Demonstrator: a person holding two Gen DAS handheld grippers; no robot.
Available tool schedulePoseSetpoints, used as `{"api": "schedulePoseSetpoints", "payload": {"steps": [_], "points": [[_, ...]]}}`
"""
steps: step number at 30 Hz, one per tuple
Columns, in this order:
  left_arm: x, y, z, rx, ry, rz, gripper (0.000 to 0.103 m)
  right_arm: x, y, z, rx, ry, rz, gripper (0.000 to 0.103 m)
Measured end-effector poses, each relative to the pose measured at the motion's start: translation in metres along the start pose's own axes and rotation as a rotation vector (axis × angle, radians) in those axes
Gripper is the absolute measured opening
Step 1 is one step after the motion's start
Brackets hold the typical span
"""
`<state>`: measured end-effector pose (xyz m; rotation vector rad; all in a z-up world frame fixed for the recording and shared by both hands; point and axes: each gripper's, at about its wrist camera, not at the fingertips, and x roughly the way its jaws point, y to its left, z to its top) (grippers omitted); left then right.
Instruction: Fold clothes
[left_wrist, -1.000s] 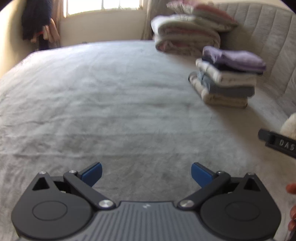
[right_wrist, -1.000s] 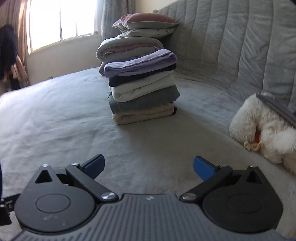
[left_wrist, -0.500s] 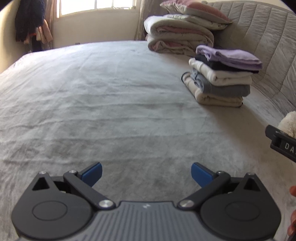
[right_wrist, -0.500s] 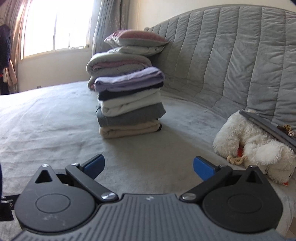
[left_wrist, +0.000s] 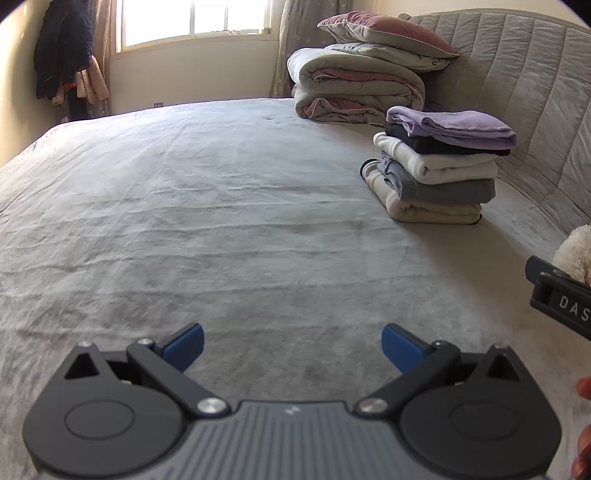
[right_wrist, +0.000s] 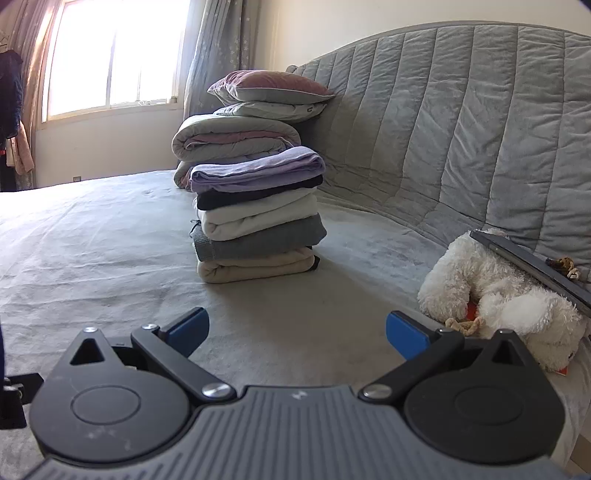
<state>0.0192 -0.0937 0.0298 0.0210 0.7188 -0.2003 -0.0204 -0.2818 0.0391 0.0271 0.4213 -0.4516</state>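
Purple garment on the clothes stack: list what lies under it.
Under the purple garment: a dark one, white, grey, beige. Anything beneath the beige is hidden.

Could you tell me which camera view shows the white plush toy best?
The right wrist view: the white plush toy lies nearly whole on the bed beside the headboard. The left wrist view catches only a fluffy sliver of it at the right edge.

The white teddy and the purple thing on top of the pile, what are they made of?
White teddy: looks like fluffy plush, shaggy and matte. Purple garment on top of the pile: seems to be soft knit or cotton cloth, matte, folding in rounded edges. The exact fibre can't be told.
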Motion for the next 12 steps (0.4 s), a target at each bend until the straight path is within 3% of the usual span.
{"api": "schedulePoseSetpoints", "payload": {"steps": [12], "points": [[0.0008, 0.0007, -0.0001, -0.010, 0.007, 0.001, 0.102, -0.0007, 0.0044, -0.0014, -0.016, 0.008, 0.006, 0.103]]}}
